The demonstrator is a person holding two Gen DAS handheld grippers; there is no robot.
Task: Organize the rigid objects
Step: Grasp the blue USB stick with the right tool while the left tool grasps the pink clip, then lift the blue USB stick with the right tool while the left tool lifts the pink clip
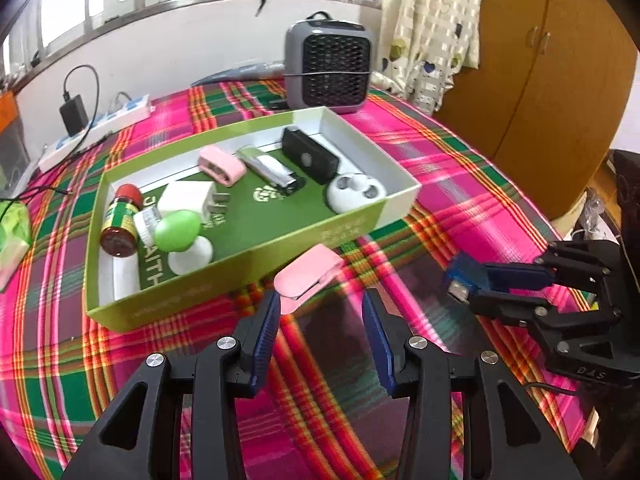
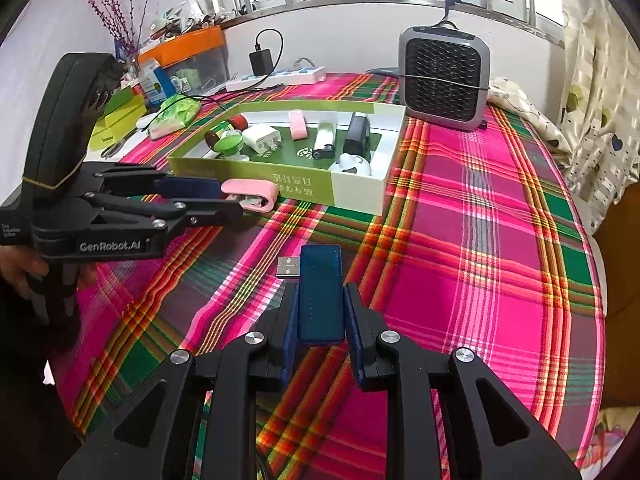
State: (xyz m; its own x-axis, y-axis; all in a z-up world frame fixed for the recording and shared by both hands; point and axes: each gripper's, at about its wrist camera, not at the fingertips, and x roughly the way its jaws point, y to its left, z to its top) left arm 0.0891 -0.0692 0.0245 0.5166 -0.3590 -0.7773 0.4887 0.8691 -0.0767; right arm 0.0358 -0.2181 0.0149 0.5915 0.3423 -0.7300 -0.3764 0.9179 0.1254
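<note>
Right hand-held gripper (image 2: 320, 312): pinching the blue USB device (image 2: 321, 292), plug at 11 o'clock, lifted clear for carrying.
Left hand-held gripper (image 1: 320, 312): spread, empty, approaching the pink case (image 1: 308, 278) at its 12 o'clock.
Green box (image 1: 248, 268): beyond the case (likely the destination), already holding sorted items.

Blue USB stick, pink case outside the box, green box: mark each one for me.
Blue USB stick (image 2: 320, 300), right wrist view, middle of its translucent body.
Pink case (image 1: 308, 276), left wrist view, its top face.
Green box (image 1: 240, 276), left wrist view, near outer wall.
</note>
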